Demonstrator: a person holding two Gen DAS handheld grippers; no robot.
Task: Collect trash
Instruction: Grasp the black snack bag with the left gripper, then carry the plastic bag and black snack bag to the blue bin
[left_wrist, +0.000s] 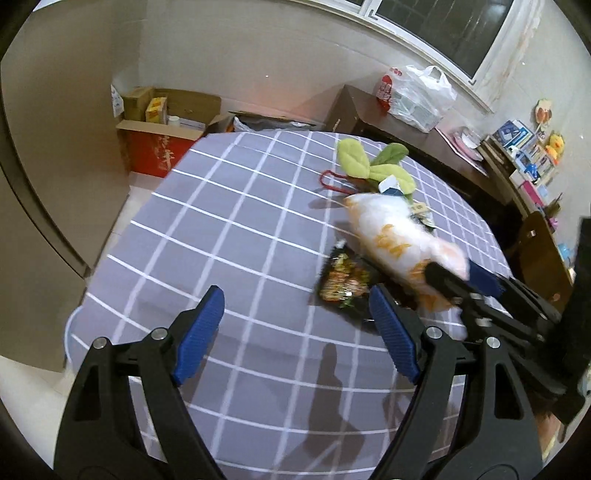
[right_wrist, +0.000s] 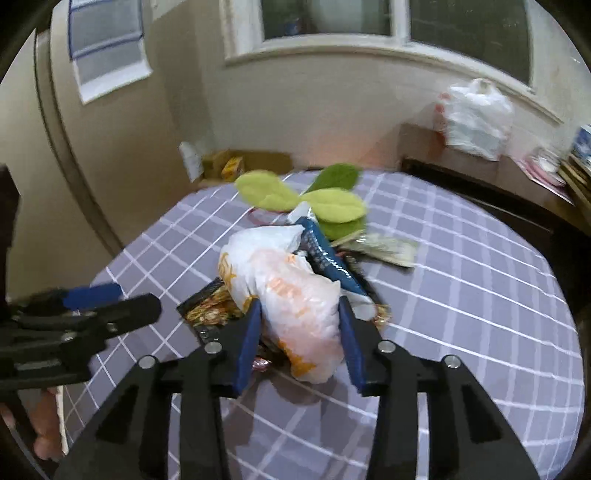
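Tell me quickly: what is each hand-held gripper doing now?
Left hand-held gripper: open, holding nothing.
Right hand-held gripper: closed on the white plastic bag.

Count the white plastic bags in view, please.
2. One with orange print lies on the bed, between the right gripper fingers. One sits on the cabinet under the window.

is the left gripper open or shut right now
Open: the left gripper has its blue pads spread wide apart with only the checked bedsheet between them.

White orange-printed plastic bag (right_wrist: 291, 295) lying crumpled, dark snack wrapper (left_wrist: 341, 282) beneath, blue packet (right_wrist: 325, 254) beside it.
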